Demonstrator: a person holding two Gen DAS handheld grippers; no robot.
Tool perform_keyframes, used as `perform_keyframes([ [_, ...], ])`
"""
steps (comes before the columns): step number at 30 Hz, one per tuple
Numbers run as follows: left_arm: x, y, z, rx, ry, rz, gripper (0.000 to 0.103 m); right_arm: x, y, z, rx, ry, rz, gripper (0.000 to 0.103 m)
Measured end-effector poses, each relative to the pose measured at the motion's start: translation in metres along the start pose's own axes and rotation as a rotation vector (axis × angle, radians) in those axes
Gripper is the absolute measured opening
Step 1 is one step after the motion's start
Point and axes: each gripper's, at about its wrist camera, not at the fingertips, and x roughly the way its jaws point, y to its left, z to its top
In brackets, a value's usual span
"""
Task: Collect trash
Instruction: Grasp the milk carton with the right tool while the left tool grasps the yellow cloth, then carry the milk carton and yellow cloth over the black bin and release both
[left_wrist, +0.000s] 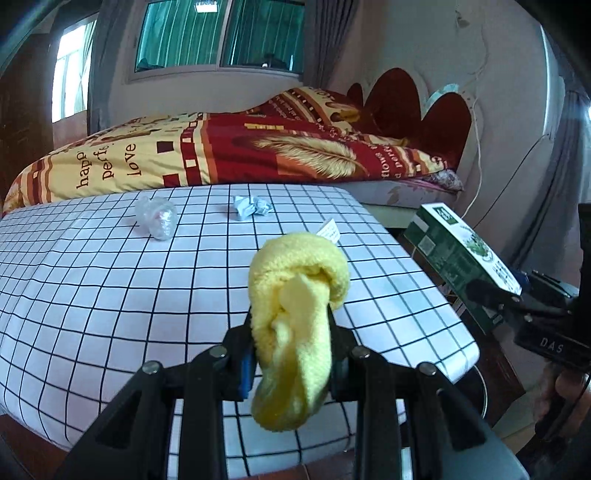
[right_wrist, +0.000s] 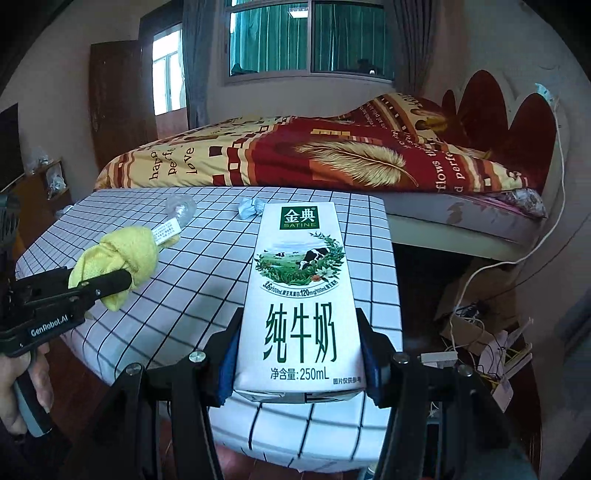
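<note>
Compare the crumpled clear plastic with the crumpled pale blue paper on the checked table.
The crumpled clear plastic is see-through and glossy; the crumpled blue paper is opaque and matte. The plastic looks the bulkier wad; the paper is lower and more spread out. In the left wrist view the plastic lies left of the paper. Both lie loose on the checked table, beyond both tongs.

Your left gripper (left_wrist: 295, 332) is matt black plastic, pinching a fluffy yellow cloth (left_wrist: 295, 295). Your milk carton (right_wrist: 301, 295) is smooth, lightly glossy printed card. The far clear wrapper (left_wrist: 157, 218) looks shiny plastic; the tablecloth (left_wrist: 110, 295) looks smooth.
</note>
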Motion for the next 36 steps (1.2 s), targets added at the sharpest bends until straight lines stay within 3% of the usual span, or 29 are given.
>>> perform_keyframes([
  [8, -0.013, -0.025, -0.012, 0.031, -0.013, -0.045, 0.030, -0.031, -0.019, -0.027, 0.027, -0.009, -0.022, 0.056],
  [19, -0.008, -0.066, -0.028, 0.093, 0.015, -0.104, 0.030, -0.058, -0.078, -0.070, 0.124, 0.010, -0.108, 0.056],
  [36, 0.013, -0.172, -0.063, 0.225, 0.104, -0.270, 0.030, -0.088, -0.136, -0.129, 0.162, 0.058, -0.248, 0.056],
])
